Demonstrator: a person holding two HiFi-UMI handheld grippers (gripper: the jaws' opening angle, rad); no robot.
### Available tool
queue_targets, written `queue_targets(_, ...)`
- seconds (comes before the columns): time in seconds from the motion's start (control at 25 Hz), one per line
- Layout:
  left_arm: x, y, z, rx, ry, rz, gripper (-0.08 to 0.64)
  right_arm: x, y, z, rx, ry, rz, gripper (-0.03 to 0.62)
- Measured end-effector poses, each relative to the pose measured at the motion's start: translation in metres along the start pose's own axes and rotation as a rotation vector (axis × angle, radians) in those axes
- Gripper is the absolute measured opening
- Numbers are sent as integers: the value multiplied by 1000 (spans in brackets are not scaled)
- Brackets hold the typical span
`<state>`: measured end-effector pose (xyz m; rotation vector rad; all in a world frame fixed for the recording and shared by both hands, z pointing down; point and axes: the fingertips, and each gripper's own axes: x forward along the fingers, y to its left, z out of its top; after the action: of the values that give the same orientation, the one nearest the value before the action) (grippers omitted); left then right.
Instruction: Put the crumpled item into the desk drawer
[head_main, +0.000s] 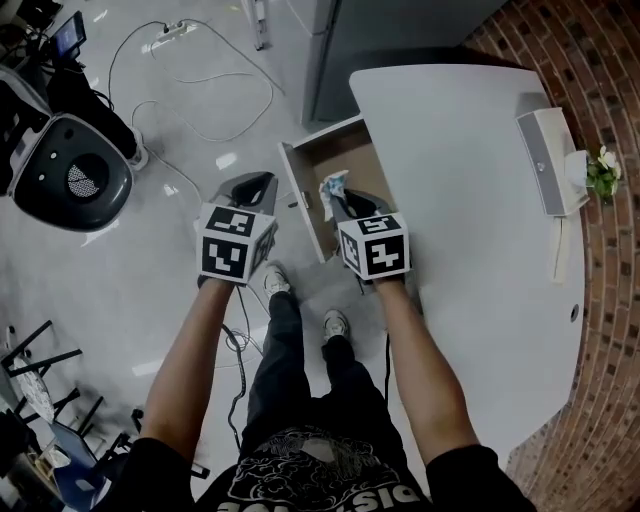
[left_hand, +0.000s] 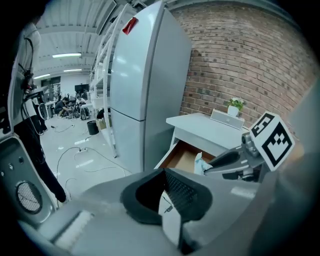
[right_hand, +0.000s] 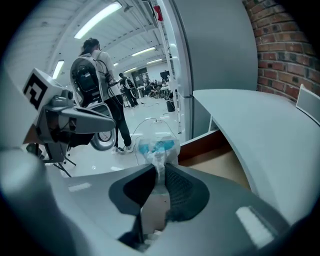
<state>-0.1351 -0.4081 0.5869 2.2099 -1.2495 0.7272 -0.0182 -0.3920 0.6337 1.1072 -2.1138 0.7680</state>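
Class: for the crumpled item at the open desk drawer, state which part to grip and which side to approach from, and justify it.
Grip its thin twisted neck, coming from the front of the drawer. The crumpled item is soft, puffed at one end and narrow at the other; the right gripper is shut on that narrow part, bulk beyond its tips, over the drawer.

Crumpled item (right_hand: 157, 149): scrunched white-blue wrapper, upright, pinched in right tool (right_hand: 159, 172), over front of drawer (head_main: 352, 158). Drawer pulled open, brown inside, under white surface (head_main: 470, 200).
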Motion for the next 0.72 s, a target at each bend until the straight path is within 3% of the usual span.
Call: queue_targets(0.72,74,15,-46,12,38,-99,0,86,-43,-51,45,88,-89,63)
